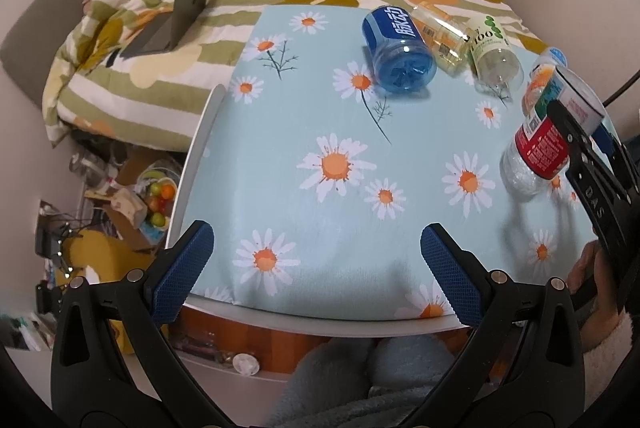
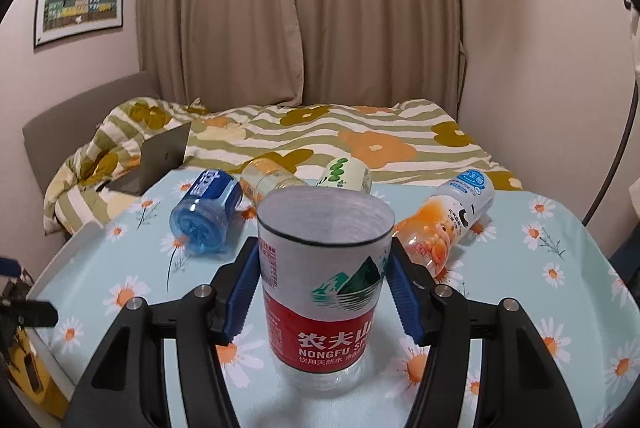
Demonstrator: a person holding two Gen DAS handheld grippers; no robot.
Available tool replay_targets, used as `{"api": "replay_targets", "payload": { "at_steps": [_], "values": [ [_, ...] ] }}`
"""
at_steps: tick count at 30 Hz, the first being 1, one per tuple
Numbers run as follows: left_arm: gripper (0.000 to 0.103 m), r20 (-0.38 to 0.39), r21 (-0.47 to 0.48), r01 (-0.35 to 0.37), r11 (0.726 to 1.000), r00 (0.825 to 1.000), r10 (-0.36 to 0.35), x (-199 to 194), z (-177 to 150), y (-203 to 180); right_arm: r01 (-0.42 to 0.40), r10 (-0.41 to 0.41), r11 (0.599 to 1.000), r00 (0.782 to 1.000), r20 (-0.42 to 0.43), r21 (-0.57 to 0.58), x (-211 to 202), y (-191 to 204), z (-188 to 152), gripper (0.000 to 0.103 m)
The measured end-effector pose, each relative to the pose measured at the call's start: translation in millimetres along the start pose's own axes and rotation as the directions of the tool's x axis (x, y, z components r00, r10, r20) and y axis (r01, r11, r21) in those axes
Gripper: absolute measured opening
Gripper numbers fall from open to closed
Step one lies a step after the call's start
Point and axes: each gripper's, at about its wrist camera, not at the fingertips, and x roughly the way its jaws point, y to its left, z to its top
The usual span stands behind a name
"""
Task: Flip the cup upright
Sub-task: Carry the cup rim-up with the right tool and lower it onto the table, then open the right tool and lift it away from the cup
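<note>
Now right tongs (image 2: 324,280) clamp upright cup (image 2: 324,292), seemingly above tablecloth (image 2: 120,268); left tongs (image 1: 316,264) open.

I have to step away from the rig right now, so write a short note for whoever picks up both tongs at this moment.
Right tongs: shut on the Nongfu cup, upright, open end up, base at the daisy tablecloth; contact unclear.
Left tongs: open, empty, near the table's front edge.
Lying on their sides behind: blue cup, yellow cup, green-label cup, orange cup.
Done: Nongfu cup turned upright.
Left: release it; the other four, if wanted upright.
</note>
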Motion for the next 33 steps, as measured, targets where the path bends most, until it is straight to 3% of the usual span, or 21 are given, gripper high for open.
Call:
{"api": "replay_targets", "payload": {
  "at_steps": [6,20,21,23,25,33],
  "values": [
    [0.103,0.003,-0.006,0.002,1.0,1.0,-0.002,-1.0,-0.1,2.2,-0.002,-0.001,0.999,0.999,-0.045,-0.052,-10.6,5.0,-5.0,0.057],
    [0.103,0.013,-0.019,-0.009,1.0,1.0,0.009,-6.5,-3.7,2.1,-0.014,0.012,1.0,0.995,-0.095,-0.024,-14.5,1.8,-4.8,0.059],
    [0.103,0.016,-0.02,-0.01,1.0,1.0,0.01,-7.5,-4.0,1.5,-0.015,0.014,1.0,0.995,-0.101,-0.016,-14.2,1.1,-4.7,0.065],
    [0.103,0.023,-0.021,-0.013,1.0,1.0,0.014,-10.1,-4.9,0.3,-0.029,0.029,1.0,0.995,-0.098,-0.001,-15.6,-0.6,-4.0,0.092],
    [0.103,0.032,-0.023,-0.017,1.0,0.999,0.018,-12.9,-5.3,-1.2,-0.039,0.04,0.999,0.995,-0.089,0.008,-18.9,-2.6,-2.9,0.103],
    [0.103,0.126,-0.02,-0.017,1.0,0.992,0.019,-50.1,-6.4,-16.0,-0.058,0.063,0.997,0.99,-0.126,0.043,-46.0,-20.7,14.9,0.103]
  ]
}}
